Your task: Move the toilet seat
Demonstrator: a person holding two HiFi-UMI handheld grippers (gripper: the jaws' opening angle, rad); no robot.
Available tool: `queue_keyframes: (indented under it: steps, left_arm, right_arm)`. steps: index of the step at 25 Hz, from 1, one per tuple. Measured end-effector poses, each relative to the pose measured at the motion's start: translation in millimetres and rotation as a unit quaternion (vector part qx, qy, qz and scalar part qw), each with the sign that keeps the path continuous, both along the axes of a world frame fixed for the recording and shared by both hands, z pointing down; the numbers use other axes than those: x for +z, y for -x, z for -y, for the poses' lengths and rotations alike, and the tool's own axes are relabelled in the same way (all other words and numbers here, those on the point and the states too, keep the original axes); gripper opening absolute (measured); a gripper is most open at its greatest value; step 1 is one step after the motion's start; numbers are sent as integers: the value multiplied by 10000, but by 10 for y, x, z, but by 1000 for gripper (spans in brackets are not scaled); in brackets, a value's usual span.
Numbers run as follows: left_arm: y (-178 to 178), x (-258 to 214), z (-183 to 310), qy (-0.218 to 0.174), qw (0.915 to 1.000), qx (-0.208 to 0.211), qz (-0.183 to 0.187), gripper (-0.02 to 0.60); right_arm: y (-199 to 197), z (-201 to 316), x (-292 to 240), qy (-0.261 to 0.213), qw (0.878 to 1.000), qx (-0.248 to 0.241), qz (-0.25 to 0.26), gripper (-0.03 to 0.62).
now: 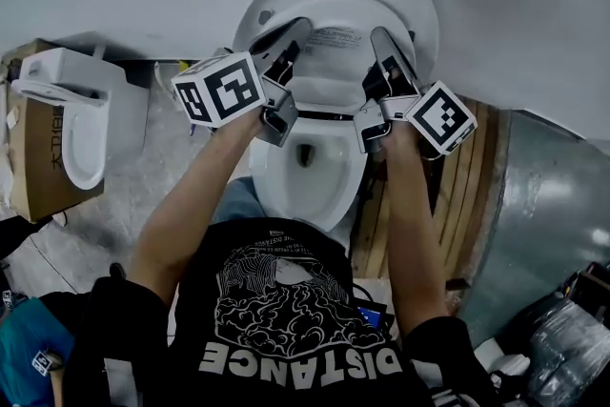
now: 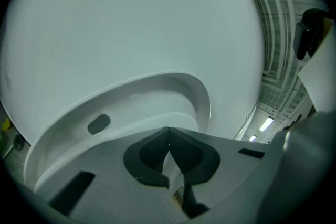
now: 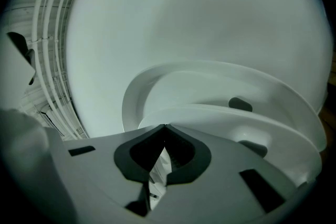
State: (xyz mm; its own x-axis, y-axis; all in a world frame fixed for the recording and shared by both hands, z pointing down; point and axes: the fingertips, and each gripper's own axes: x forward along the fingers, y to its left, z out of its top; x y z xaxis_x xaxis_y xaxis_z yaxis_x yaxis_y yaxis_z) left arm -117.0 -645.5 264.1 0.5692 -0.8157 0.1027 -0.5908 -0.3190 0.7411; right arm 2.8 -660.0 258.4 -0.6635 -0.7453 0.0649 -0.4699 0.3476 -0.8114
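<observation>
Tools near upturned white toilet seat

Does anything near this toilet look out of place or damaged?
No damage or spill shows. One oddity: a second white ceramic toilet stands at the left by a brown cardboard box, apparently not installed.

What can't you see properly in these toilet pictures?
Head view: print on the label, too small.
Head view: the toilet's foot, hidden behind the person's shirt.
Every view: whether the shut left gripper and right gripper touch the toilet seat; the grippers themselves cover the contact.
</observation>
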Motion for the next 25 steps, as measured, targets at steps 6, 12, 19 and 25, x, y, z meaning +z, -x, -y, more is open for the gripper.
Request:
queue_keyframes:
  steps: [6,12,19,25]
  left_arm:
    - [33,58,113,22,9999,113,5,12]
    - [-21,63,177,20,9998,190,48,12]
    - [-38,77,211,8,9995,299,112,12]
    - [-56,77,203,-11,9992,345,203,12]
  right_arm:
    - [64,109,51,13,9999,81,-136,18]
    - [14,176,60,26,9996,170,-230,18]
    - [-11,207,64,30,9992,274,-293,18]
    - [57,146,47,-56,9984,197,-532,20]
